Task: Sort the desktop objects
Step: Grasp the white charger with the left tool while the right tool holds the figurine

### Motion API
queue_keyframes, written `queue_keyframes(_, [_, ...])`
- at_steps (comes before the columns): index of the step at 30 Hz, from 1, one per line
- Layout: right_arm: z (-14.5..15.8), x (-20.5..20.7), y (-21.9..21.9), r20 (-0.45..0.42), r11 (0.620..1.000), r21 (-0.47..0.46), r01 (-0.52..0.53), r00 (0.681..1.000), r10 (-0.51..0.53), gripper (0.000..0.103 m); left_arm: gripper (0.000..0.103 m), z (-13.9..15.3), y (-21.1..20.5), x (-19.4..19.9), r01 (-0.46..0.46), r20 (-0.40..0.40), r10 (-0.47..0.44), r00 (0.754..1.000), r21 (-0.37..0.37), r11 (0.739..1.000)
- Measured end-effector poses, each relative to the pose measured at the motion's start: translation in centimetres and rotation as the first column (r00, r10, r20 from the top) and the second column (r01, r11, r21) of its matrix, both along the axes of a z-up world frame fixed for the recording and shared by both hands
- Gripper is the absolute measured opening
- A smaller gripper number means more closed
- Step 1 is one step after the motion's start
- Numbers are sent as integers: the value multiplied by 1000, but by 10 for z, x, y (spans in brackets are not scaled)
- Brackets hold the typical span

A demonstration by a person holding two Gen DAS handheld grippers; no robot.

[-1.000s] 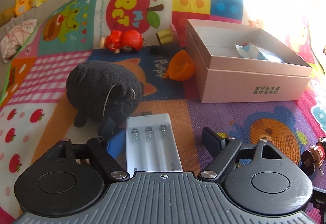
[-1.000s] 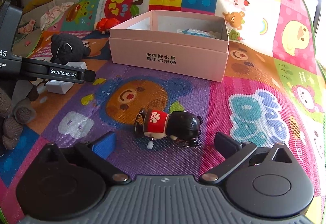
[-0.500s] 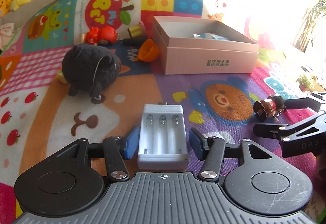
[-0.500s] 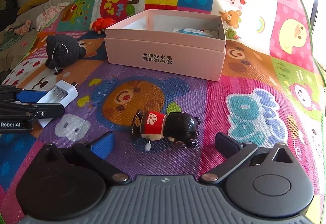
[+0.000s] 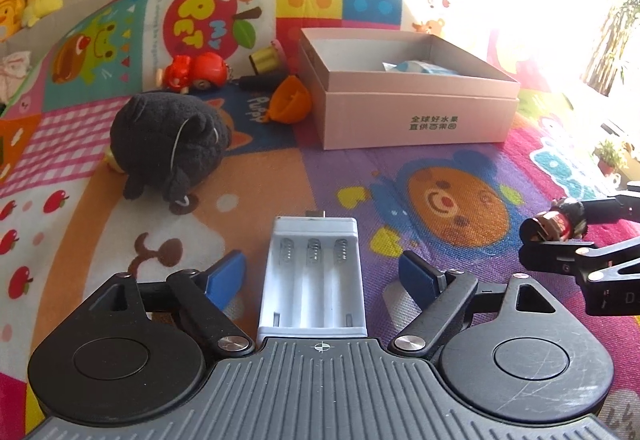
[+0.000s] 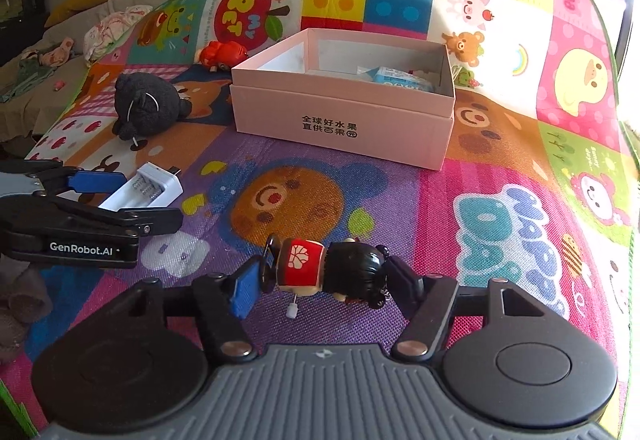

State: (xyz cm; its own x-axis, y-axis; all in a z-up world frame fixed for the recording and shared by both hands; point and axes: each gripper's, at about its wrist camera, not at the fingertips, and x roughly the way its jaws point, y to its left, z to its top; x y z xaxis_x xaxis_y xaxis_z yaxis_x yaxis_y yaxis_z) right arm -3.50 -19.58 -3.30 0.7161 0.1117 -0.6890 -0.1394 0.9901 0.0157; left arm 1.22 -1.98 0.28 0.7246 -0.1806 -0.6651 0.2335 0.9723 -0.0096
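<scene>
From the left wrist view, a black plush (image 5: 168,144) lies far left on the play mat (image 5: 440,168), with a red toy car (image 5: 196,74) behind it. An orange half-shell (image 5: 290,104) sits just beside the left wall of the pink box (image 5: 416,120), which stands open with a pale blue packet (image 5: 420,68) inside. Nearer, the white battery case (image 5: 314,276) lies flat on the mat between the fingers of the left tongs (image 5: 320,276); both blue pads stand apart from its sides, so these tongs are released. At the right edge the doll (image 5: 554,226) shows between dark fingers.

In the right wrist view, the left tongs (image 6: 120,196) reach in from the left, straddling the battery case (image 6: 146,190). The plush (image 6: 146,106) lies beyond, the box (image 6: 344,112) at centre. Close to the camera, the right tongs (image 6: 320,280) are clenched on the doll (image 6: 332,270), which lies sideways, red body toward the left blue pad, black-haired head toward the right finger. Whether it touches the mat I cannot tell.
</scene>
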Motion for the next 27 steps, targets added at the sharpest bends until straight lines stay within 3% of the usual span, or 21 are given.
queue_keyframes(3, [10, -10, -5, 11, 1000, 5, -1, 1000, 1, 66, 76, 1, -2, -6, 12, 13, -12, 1000, 21, 1000])
queue_keyframes(6, [20, -20, -9, 27, 1000, -1, -4, 1000, 4, 66, 55, 4, -5, -15, 25, 18, -26, 1000, 35, 999])
queue_keyframes(15, [35, -44, -10, 46, 999, -14, -44, 998, 44, 66, 53, 15, -6, -53, 81, 32, -83, 996, 56, 995])
queue_keyframes(19, [48, -45, -14, 78, 999, 0, -49, 996, 49, 66, 53, 39, -11, -59, 138, 65, -140, 988, 32, 990])
queue_keyframes(23, [97, -41, -28, 223, 999, 20, -26, 975, 21, 66, 52, 78, -21, -40, 155, 176, -158, 972, 34, 987])
queue_keyframes(24, [111, -39, -33, 258, 1000, 22, -21, 966, 14, 66, 47, 87, -25, -32, 158, 201, -161, 966, 34, 987])
queue_keyframes(25, [121, -37, -36, 286, 1000, 21, -16, 958, 9, 66, 34, 95, -31, -22, 162, 220, -166, 961, 36, 986])
queue_keyframes(27, [143, -29, -44, 336, 1000, 8, -6, 942, 3, 66, 34, 105, -39, -1, 163, 242, -164, 956, 25, 986])
